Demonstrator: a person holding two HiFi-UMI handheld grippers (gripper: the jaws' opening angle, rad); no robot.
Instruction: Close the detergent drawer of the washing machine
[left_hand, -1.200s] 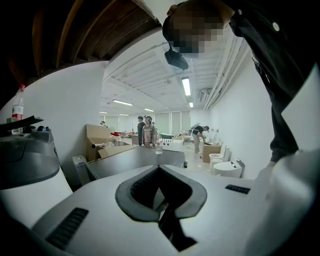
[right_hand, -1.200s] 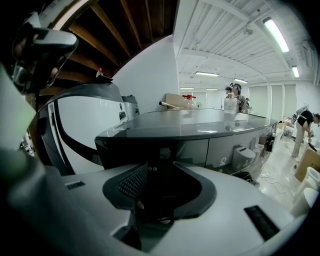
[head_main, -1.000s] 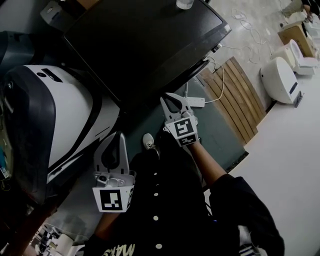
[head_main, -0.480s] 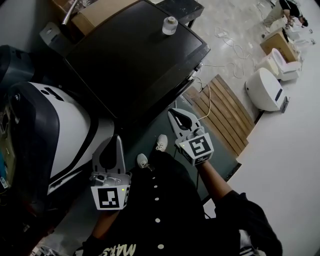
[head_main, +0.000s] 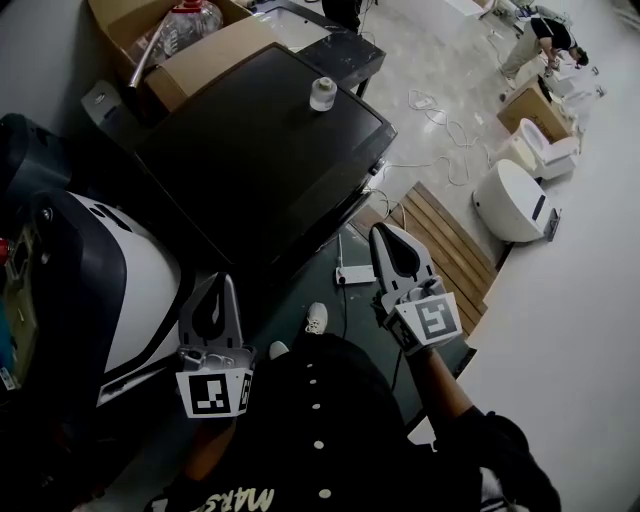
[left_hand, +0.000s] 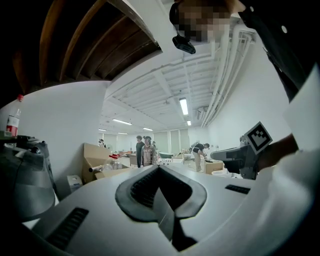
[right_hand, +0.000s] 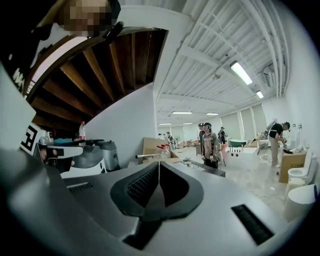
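Head view: the left tongs (head_main: 221, 290) and right tongs (head_main: 387, 238) are seen closed and empty. Both are held just below the front edge of a dark box (head_main: 250, 150), which is judged to be the washer. That edge runs diagonally above both tongs, and neither is clearly nearer to it. The drawer cannot be made out.

Left gripper view: the jaws are shut on nothing.

Right gripper view: the jaws are likewise shut, and no drawer is shown ahead.

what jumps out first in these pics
The left gripper and right gripper stand out low in the head view, both raised with jaws shut on nothing. Above them in the picture, a big dark boxy appliance fills the middle, with a small white jar on its top. A white toilet stands on the floor at right.
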